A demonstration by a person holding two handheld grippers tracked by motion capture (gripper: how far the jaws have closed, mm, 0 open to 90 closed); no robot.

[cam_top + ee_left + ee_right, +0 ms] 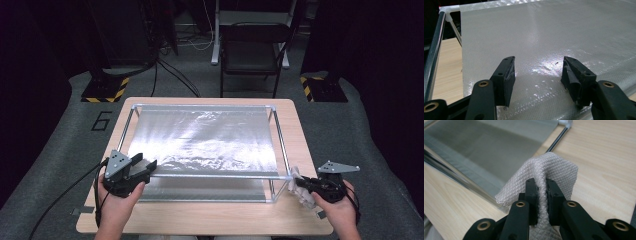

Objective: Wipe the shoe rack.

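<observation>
Table (205, 220): pale wood top, seen from above; it carries the frame, and the person's forearms come in over its near edge.
Frame (281, 142): thin metal rods forming a box that stands on the table and takes up most of the top; in the left gripper view one rod (432, 62) runs down the left side.
Sheet (200, 140): shiny, see-through plastic stretched flat across the top of the frame, with wrinkles and glare across the middle; the left gripper view shows its fine dotted texture (544, 37).
Left gripper (145, 167): at the near left corner of the frame, held by the left hand (117, 202); its jaws stand well apart just over the sheet (536, 72), with nothing between them. Whether the tips touch the plastic I cannot tell.
Right gripper (300, 185): at the near right corner of the frame, low over the table, held by the right hand (340, 210); its jaws are pinched together on the cloth (541, 192).
Cloth (549, 172): small, white, with a diamond weave; it is folded up over the jaw tips and hangs just beside the frame's corner post (297, 180), above the bare wood.
</observation>
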